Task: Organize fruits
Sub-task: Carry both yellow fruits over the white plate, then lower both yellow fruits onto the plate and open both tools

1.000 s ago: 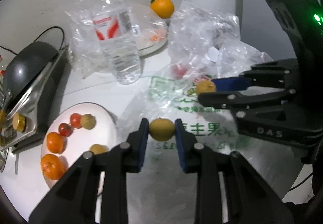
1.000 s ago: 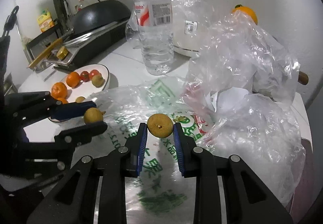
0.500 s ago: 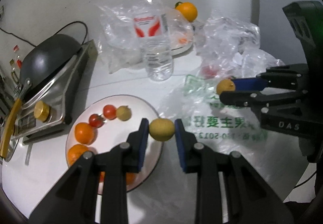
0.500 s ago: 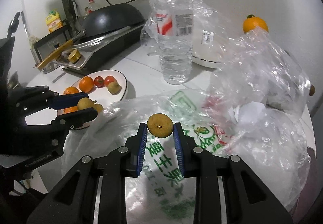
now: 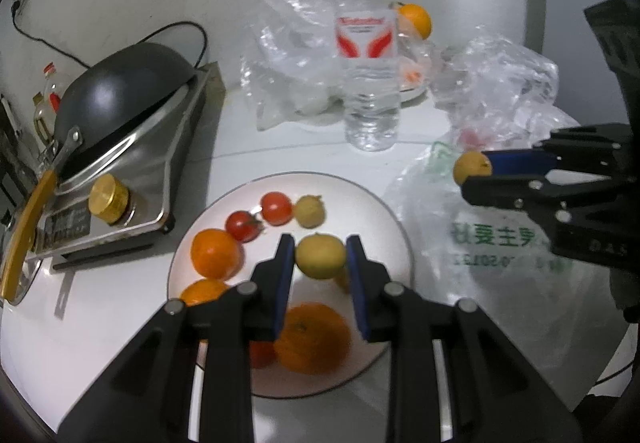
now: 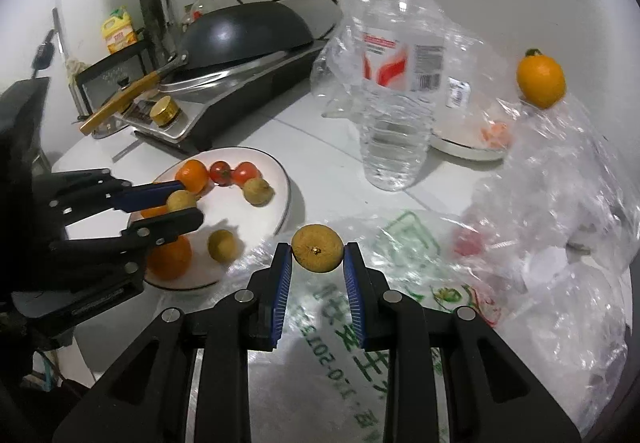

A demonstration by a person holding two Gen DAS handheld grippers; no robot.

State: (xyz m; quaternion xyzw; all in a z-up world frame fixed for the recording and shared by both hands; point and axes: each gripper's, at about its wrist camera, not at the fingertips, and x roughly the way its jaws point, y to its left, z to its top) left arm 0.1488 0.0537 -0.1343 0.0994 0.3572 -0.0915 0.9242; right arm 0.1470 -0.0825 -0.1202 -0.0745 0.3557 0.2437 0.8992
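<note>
My left gripper (image 5: 320, 257) is shut on a small yellow-green fruit (image 5: 320, 256) and holds it above the white plate (image 5: 384, 211). The plate carries several oranges (image 5: 216, 253), two cherry tomatoes (image 5: 276, 208) and small yellow fruits (image 5: 309, 210). My right gripper (image 6: 317, 255) is shut on a small brown-yellow fruit (image 6: 317, 248) over the printed plastic bag (image 6: 360, 323), just right of the plate (image 6: 280, 179). The right gripper also shows in the left wrist view (image 5: 474, 173), and the left gripper in the right wrist view (image 6: 184, 205).
A water bottle (image 5: 368, 55) stands behind the plate. A black wok on a metal stove (image 5: 116, 123) is at the left. Crumpled clear bags (image 6: 560, 203) lie at the right. A lone orange (image 6: 540, 77) sits at the back by a white dish (image 6: 464, 141).
My left gripper has carried its fruit left from over the printed bag to above the plate. My right gripper has also shifted left toward the plate, still holding its fruit.
</note>
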